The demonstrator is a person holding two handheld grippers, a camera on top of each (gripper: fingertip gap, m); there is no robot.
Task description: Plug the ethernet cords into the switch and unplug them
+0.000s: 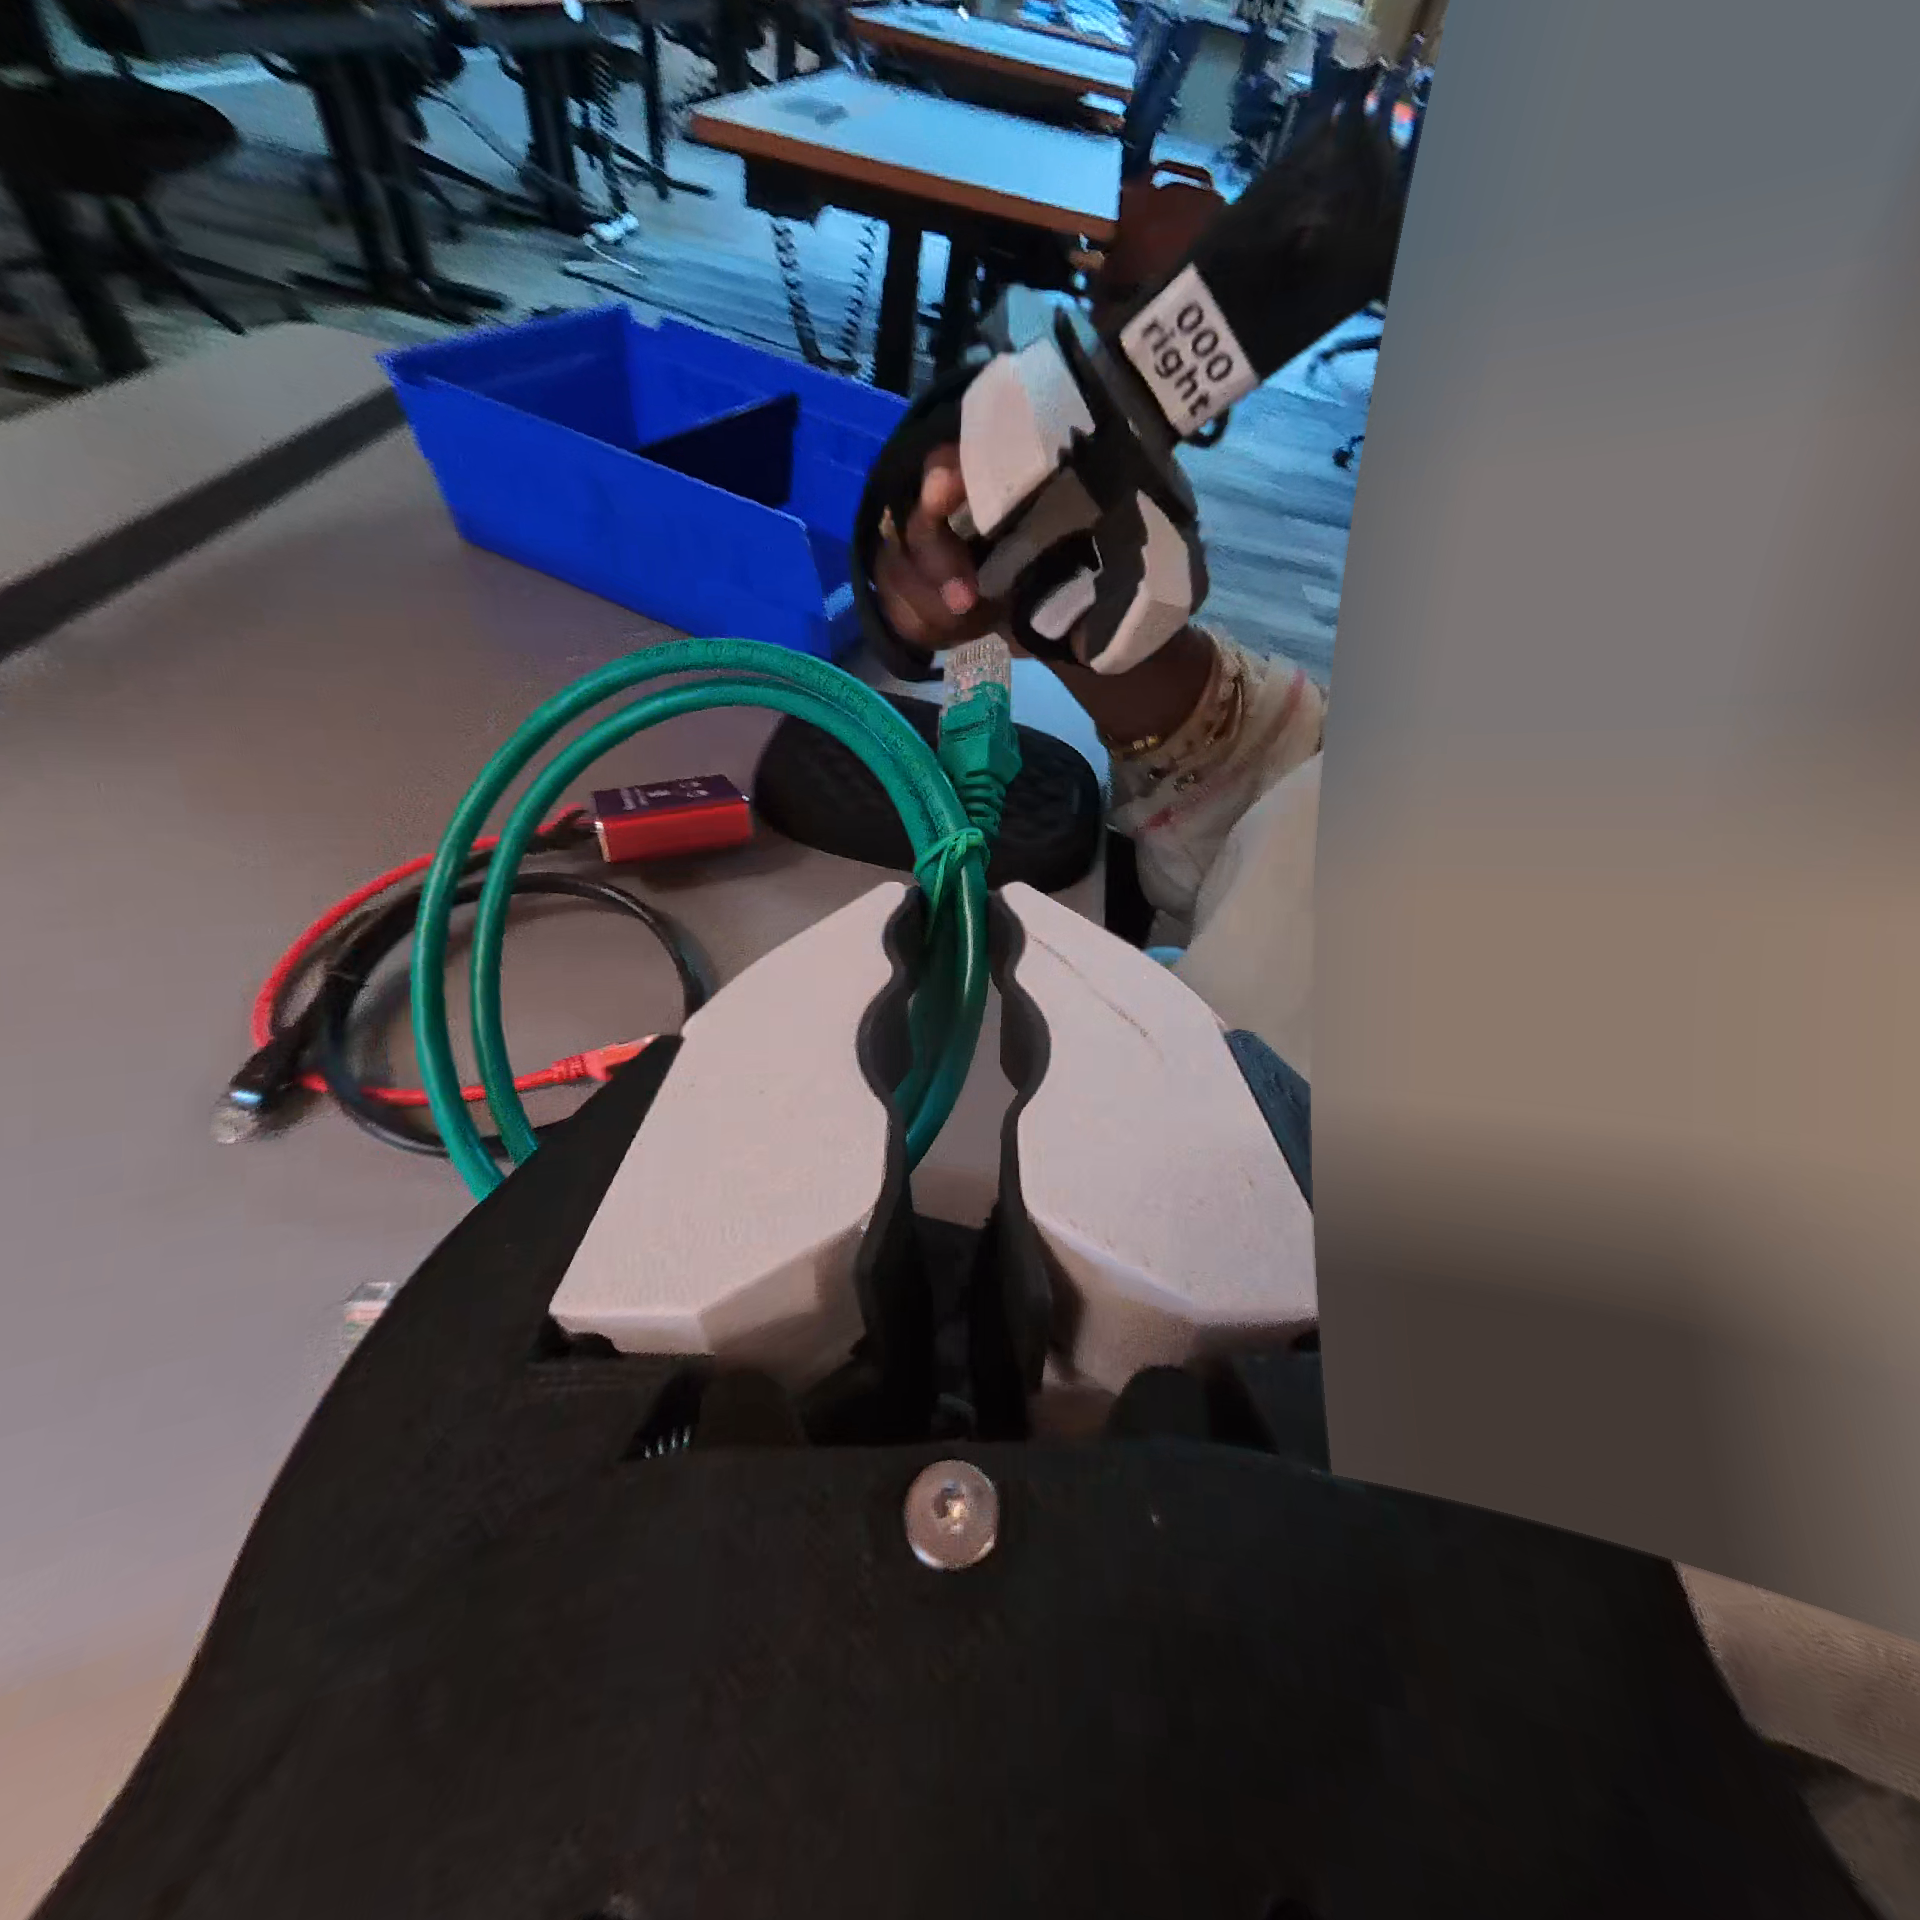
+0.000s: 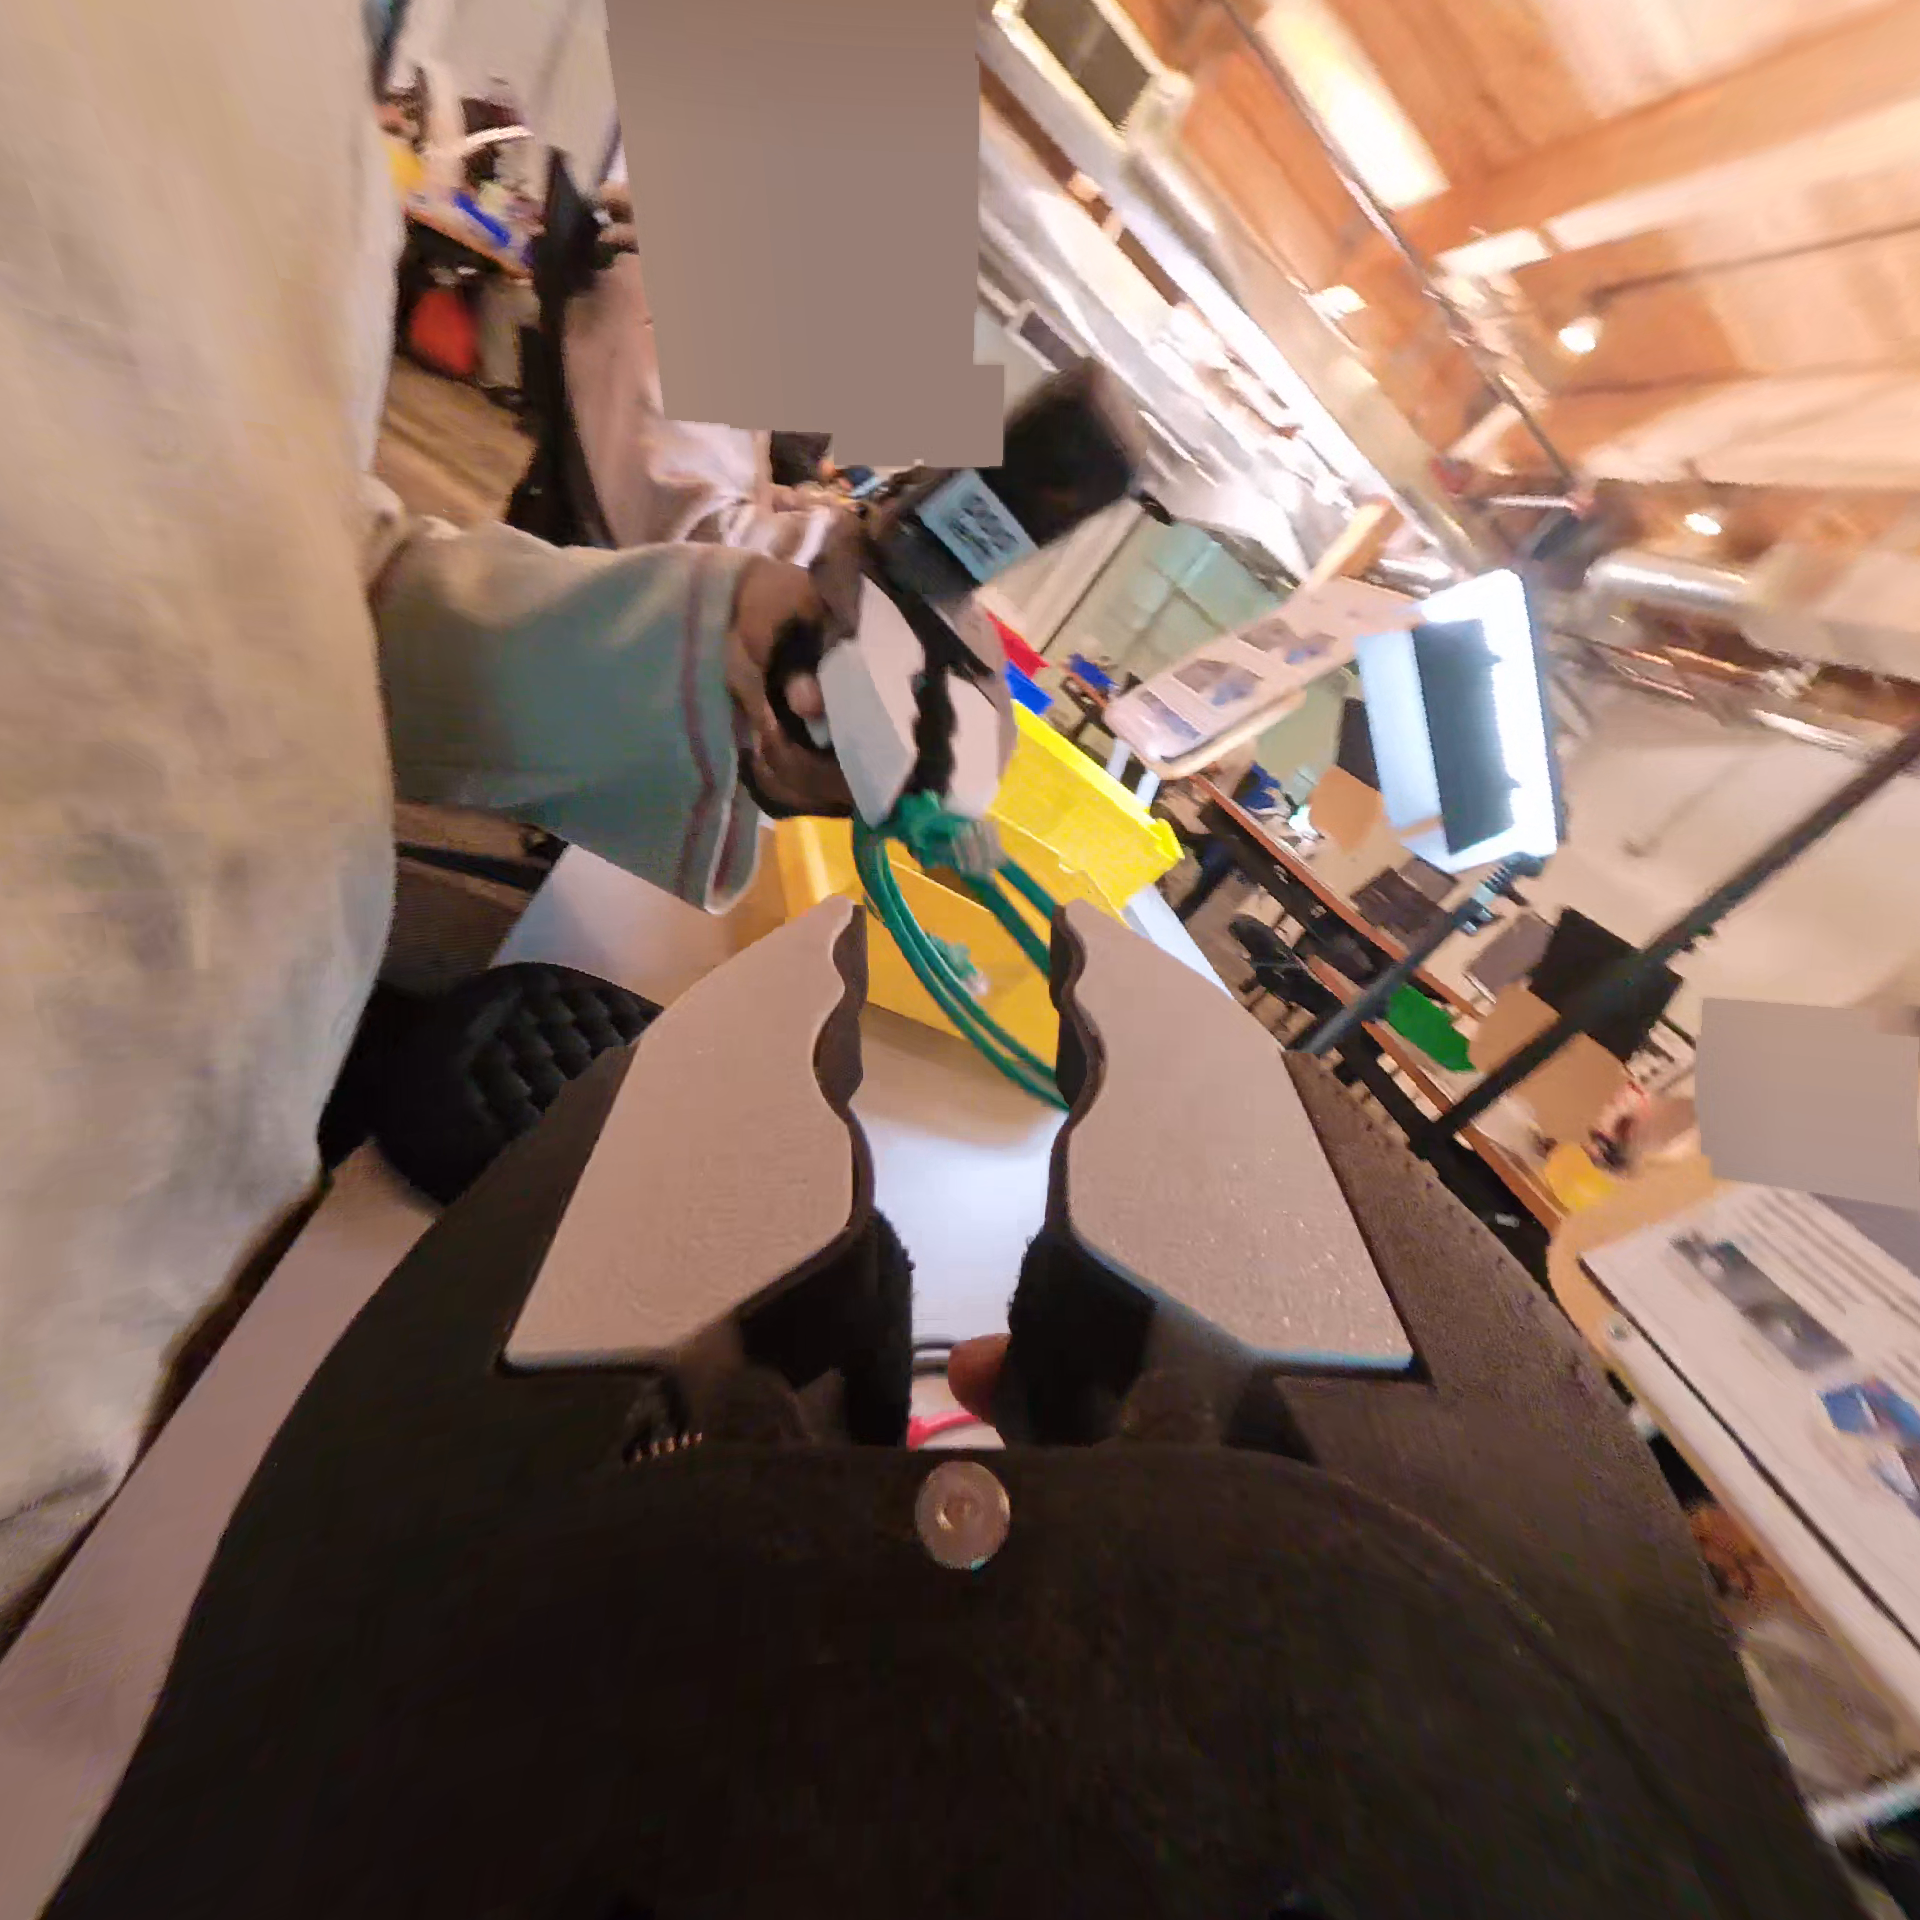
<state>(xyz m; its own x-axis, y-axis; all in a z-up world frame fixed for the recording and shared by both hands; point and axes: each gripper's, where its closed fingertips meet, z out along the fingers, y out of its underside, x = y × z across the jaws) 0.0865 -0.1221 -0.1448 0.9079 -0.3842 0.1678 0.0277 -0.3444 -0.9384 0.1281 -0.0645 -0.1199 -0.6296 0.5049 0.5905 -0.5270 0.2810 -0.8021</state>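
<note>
My left gripper (image 1: 956,899) is shut on a coiled green ethernet cord (image 1: 717,686), held above the table by the section just below its twist tie. The cord's green plug (image 1: 977,717) sticks up past the fingertips. My right gripper (image 2: 956,925) is open and empty. In the left wrist view it (image 1: 1044,608) hangs just above that plug. The right wrist view shows the left gripper (image 2: 925,800) with the green cord (image 2: 935,966) dangling from it. A small red switch (image 1: 670,821) lies on the table, with a red cord (image 1: 312,935) and a black cord (image 1: 644,925) looped beside it.
A blue bin (image 1: 623,468) stands at the back of the grey table (image 1: 208,727). A yellow bin (image 2: 1060,810) shows behind the green cord. A black mesh object (image 1: 1039,810) sits near the person's sleeve (image 2: 561,707). A loose clear plug (image 1: 369,1299) lies on the table at the left. Left tips to right tips: about 8 cm.
</note>
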